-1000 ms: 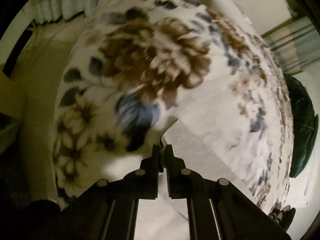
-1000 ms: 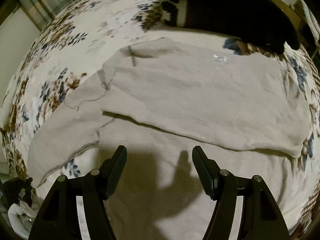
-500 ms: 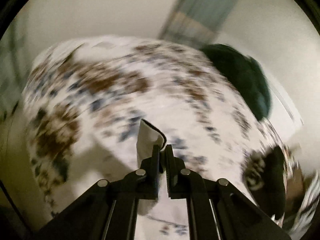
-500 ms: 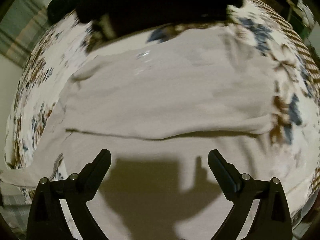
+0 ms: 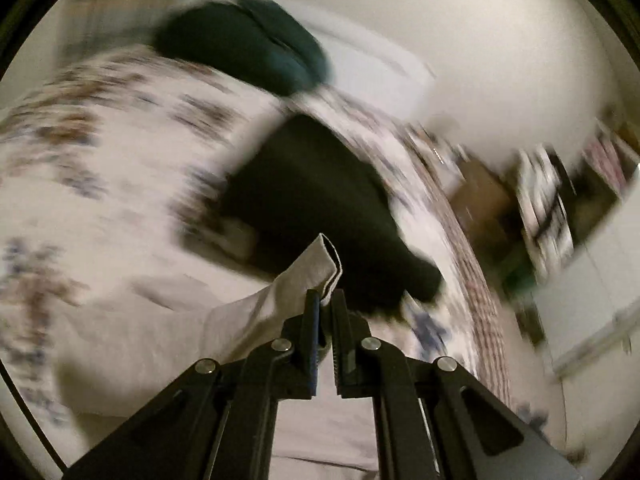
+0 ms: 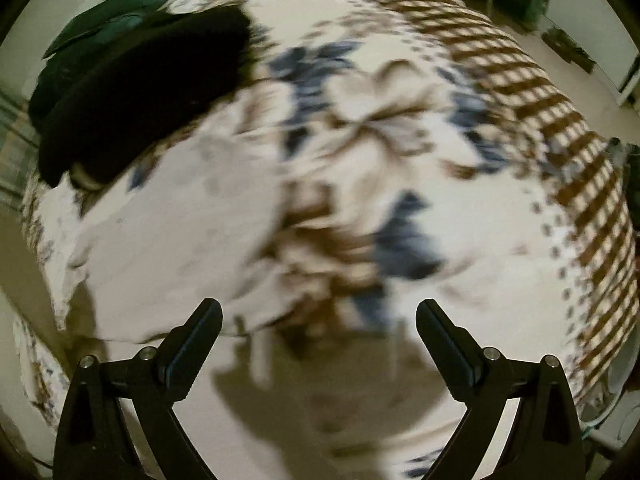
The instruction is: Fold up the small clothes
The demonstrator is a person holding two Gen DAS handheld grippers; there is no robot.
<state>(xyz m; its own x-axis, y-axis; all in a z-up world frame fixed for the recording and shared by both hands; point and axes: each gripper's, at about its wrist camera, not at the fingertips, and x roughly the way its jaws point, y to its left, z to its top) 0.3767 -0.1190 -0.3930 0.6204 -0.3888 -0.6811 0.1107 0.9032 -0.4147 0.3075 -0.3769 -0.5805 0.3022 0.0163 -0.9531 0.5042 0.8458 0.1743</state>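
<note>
Left gripper [image 5: 326, 300]: jaws drawn close together, pinching a folded corner of the beige garment [image 5: 256, 316]. The pinched corner stands up above the fingertips, its doubled hem edge visible, and the cloth slopes down and leftward from the grip onto the floral bedspread [image 5: 100, 168]. More of the same beige cloth lies flat beneath the gripper at the near edge of the bed. Right gripper [image 6: 319, 334]: jaws spread wide, nothing between them; the fingers [image 6: 200, 332] hang above the beige garment [image 6: 168, 248], which in the right wrist view lies flat on the floral bedspread [image 6: 400, 128] from the near edge toward the left side, with the gripper's shadow falling across it. Whether the fingertips touch the cloth cannot be told. Both views are heavily motion-blurred, so fine detail on the garment is not legible. Beyond the garment, a black garment [image 5: 320, 200] lies on the bedspread just past the raised corner in the left wrist view; the right wrist view shows the black garment [image 6: 144, 88] toward the far left part of the bed. Behind it, at the far edge of the bed, sits a dark green cushion [image 5: 288, 52], also seen at the far left corner in the right wrist view [image 6: 92, 20]. A brown checked border [image 6: 560, 128] runs along the bedspread's right side.
</note>
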